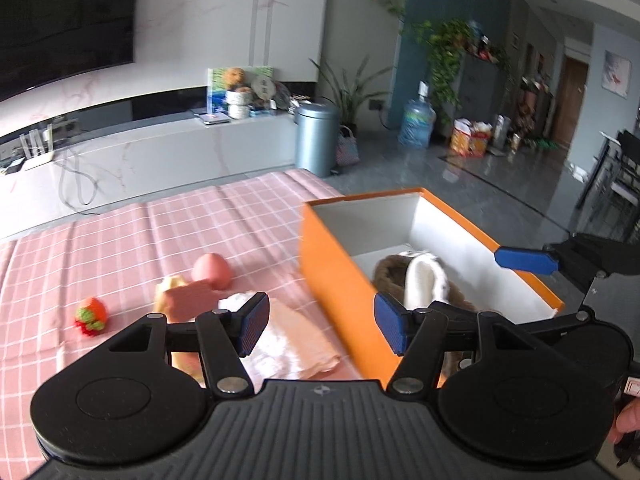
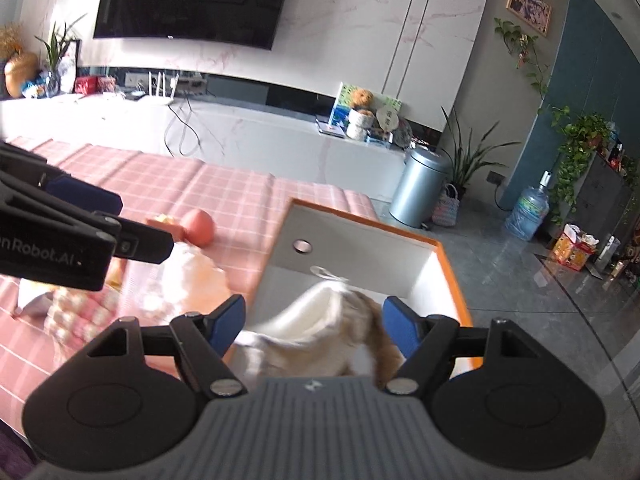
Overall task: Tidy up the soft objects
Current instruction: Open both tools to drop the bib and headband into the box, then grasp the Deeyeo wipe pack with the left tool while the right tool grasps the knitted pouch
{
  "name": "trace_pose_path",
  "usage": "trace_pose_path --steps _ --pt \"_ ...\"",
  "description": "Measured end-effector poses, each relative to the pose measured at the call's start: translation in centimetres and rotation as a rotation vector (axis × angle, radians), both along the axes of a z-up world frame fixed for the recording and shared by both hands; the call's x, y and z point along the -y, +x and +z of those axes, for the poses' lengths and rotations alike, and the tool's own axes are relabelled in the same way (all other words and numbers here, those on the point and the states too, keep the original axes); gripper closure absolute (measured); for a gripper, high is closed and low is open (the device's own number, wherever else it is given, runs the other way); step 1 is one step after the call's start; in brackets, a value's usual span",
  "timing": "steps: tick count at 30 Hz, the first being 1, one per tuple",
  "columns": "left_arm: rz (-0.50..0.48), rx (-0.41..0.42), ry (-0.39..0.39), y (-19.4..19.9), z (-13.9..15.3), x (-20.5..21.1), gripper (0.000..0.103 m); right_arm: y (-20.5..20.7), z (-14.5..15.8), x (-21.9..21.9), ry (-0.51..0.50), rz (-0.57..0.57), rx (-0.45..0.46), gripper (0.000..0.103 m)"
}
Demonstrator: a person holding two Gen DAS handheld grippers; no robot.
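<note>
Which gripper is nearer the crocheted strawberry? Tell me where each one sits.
Left. The left gripper is open above the folded cloth, beside the strawberry. The right gripper is open over the orange box, farther away.

Box sat at the table's right edge, loose stuff to its left.
The slipper (image 1: 420,280) lay inside the box (image 1: 340,272); egg (image 1: 212,270), sponge (image 1: 188,298), strawberry (image 1: 91,316) and cloth (image 1: 292,340) lay on the tablecloth (image 1: 120,240).

A brown and white furry plush (image 1: 420,284) lies inside an open orange box with white walls (image 1: 344,264), right of centre. Left of it, on pink checked cloth: folded peach towel (image 1: 296,340), pink egg (image 1: 211,270), knitted strawberry (image 1: 91,316).
</note>
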State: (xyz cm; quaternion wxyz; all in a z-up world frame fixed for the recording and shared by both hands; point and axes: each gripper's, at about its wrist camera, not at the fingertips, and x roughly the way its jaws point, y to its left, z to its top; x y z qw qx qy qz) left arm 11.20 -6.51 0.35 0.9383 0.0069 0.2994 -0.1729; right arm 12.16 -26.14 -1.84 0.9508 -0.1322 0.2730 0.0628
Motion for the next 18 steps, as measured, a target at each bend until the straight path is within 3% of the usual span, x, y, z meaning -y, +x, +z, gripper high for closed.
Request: trace_pose_path --steps 10,15,18 --pt "0.185 0.045 -0.055 -2.9 -1.7 -6.7 0.032 -1.3 -1.0 -5.7 0.179 0.025 -0.024 0.028" --pt "0.287 0.036 -0.100 -4.1 -3.1 -9.8 0.032 -2.7 -2.4 -8.3 0.210 0.056 -0.020 0.028" --pt "0.300 0.048 -0.099 -4.8 -4.0 -10.8 0.033 -3.4 -3.2 -9.3 0.194 0.069 -0.019 0.027"
